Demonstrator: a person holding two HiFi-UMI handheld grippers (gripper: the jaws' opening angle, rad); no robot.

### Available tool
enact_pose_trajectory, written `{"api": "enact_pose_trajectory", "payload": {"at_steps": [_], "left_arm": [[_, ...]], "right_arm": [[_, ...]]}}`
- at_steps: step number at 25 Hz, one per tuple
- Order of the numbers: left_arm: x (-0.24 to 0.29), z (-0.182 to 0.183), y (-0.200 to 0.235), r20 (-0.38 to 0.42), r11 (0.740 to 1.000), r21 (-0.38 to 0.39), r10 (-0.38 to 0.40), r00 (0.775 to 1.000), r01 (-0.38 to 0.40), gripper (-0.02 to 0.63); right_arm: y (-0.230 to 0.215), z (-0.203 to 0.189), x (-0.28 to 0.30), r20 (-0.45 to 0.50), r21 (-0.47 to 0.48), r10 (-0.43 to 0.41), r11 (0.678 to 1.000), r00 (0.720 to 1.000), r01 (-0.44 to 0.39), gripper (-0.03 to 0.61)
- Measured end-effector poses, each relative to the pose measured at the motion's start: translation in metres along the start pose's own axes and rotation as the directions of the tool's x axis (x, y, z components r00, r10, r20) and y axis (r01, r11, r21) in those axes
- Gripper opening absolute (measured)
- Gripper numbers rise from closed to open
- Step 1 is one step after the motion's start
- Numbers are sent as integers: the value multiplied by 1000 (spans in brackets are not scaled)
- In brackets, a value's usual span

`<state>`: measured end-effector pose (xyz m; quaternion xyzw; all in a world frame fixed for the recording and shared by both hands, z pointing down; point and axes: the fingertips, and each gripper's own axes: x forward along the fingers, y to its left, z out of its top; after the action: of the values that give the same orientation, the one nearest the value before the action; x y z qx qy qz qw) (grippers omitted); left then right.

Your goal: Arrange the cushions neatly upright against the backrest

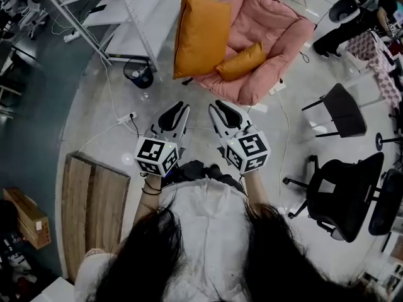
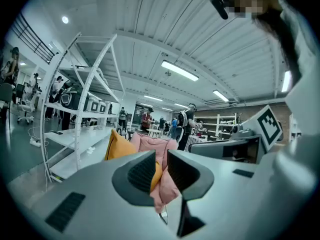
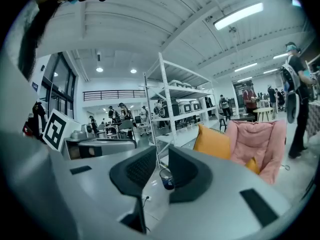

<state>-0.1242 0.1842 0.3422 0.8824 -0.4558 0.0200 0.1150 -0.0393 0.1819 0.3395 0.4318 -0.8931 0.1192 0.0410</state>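
A large orange cushion (image 1: 201, 33) stands upright against the left arm of a pink padded chair (image 1: 277, 30). A small orange cushion (image 1: 242, 61) lies tilted on the seat. Both grippers are held side by side well short of the chair, above the floor. My left gripper (image 1: 179, 109) is shut with nothing in it, and my right gripper (image 1: 220, 107) is shut and empty too. The left gripper view looks past its jaws (image 2: 161, 166) to the large cushion (image 2: 117, 146) and the chair (image 2: 150, 144). In the right gripper view the cushion (image 3: 212, 141) and chair (image 3: 255, 139) sit right of the jaws (image 3: 162, 166).
White metal shelving (image 1: 138, 17) stands left of the chair, with a dark blue bin (image 1: 140, 74) and cables on the floor beside it. Black office chairs (image 1: 340, 194) and a dark stool (image 1: 340, 109) are at the right. A wooden bench (image 1: 94, 200) is near left. People stand in the background.
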Motion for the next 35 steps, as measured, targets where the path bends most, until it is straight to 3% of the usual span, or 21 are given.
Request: {"api": "enact_pose_trajectory", "payload": {"at_steps": [10, 23, 35], "left_arm": [[-16, 1, 18, 6, 1000, -6, 3, 1000, -3, 81], [-39, -2, 43, -5, 999, -2, -46, 999, 46, 81], [-3, -10, 51, -25, 999, -32, -33, 999, 32, 81]], "right_arm": [[21, -9, 10, -21, 0, 1, 1000, 1000, -1, 86], [46, -18, 18, -20, 21, -63, 998, 998, 63, 86], [7, -26, 32, -55, 36, -62, 997, 997, 64, 86]]}}
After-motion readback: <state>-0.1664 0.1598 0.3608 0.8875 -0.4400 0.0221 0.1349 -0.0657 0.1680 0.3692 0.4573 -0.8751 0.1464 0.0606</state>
